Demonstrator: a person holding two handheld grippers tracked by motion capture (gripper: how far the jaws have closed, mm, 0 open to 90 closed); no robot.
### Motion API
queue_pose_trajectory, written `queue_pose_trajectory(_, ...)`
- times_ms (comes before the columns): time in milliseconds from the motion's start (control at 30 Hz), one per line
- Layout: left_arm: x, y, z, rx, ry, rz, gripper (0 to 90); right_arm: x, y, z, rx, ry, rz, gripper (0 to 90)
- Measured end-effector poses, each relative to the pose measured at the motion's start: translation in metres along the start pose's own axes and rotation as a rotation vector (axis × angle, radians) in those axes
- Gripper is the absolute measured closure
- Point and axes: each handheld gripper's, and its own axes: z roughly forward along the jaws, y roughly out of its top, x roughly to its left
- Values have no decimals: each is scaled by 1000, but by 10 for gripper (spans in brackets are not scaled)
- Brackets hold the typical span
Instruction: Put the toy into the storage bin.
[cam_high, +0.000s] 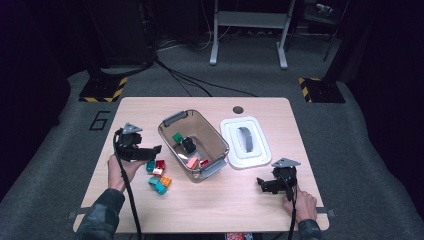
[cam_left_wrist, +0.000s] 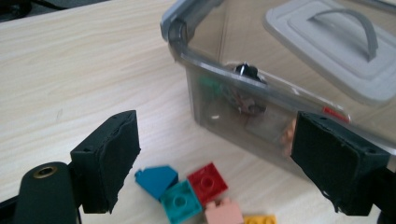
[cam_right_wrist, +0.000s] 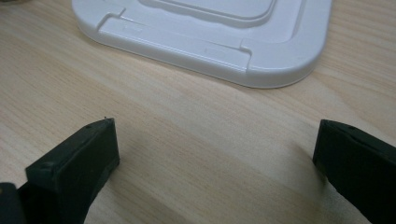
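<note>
The loose toy bricks (cam_high: 159, 175) lie in a small cluster on the table (cam_high: 210, 210), just off the clear bin (cam_high: 194, 145) at its seven o'clock corner; more bricks sit inside the bin. The left gripper (cam_high: 156, 150) hovers at the cluster's ten o'clock, jaws wide and empty. The pieces touch one another, so a closing grip could catch two at once or knock one away. The white lid (cam_high: 246, 141) lies at the bin's three o'clock. Beyond it, at five o'clock, the right gripper (cam_high: 261, 183) rests with jaws wide and empty.
</note>
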Motion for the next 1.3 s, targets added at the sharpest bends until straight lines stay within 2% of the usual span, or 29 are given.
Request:
queue_pose_trajectory(100, 0, -14, -4, 7, -1, 2, 104, 0, 0, 0, -1, 0, -2, 0)
queue_pose_trajectory(133, 0, -23, -5, 16, 5, 3, 94, 0, 0, 0, 0, 0, 1, 0)
queue_pose_trajectory(167, 0, -23, -5, 16, 5, 3, 84, 0, 0, 0, 0, 0, 1, 0)
queue_pose_trajectory(233, 0, -33, -5, 23, 10, -6, 74, 0, 0, 0, 0, 0, 0, 0)
queue_pose_trajectory(333, -1, -47, -5, 42, 5, -8, 23, 0, 0, 0, 0, 0, -1, 0)
queue_pose_trajectory(467, -4, -65, -1, 58, 10, -9, 0, 0, 0, 0, 0, 0, 1, 0)
queue_pose_trajectory(567, -9, -79, 0, 56, -14, 6, 0, 0, 0, 0, 0, 1, 0, 0)
queue_pose_trajectory(667, -12, -85, 3, 64, -36, 14, 0, 0, 0, 0, 0, 1, -1, 0)
queue_pose_trajectory(700, -16, -89, 4, 73, -53, 42, 0, 0, 0, 0, 0, 1, 0, 0)
queue_pose_trajectory(800, -22, -93, 5, 71, -76, 73, 0, 0, 0, 0, 0, 1, -1, 0)
queue_pose_trajectory(867, -29, -97, 6, 78, -65, 117, 0, 0, 0, 0, 0, 1, -1, 0)
queue_pose_trajectory(900, -32, -98, 6, 81, -76, 136, 0, 0, 0, 0, 0, 1, -1, 0)
queue_pose_trajectory(967, -38, -101, 7, 78, -57, 177, 15, 0, 0, 0, 0, 1, -1, 0)
queue_pose_trajectory(1067, -45, -102, 10, 69, -84, 206, 98, 0, 0, 0, 0, 1, -1, 0)
queue_pose_trajectory(1133, -47, -103, 12, 67, -88, 204, 115, 0, 0, 0, 1, 2, -1, 0)
queue_pose_trajectory(1300, -53, -104, 19, 76, -106, 231, 241, 0, 0, 0, 0, 2, -1, 0)
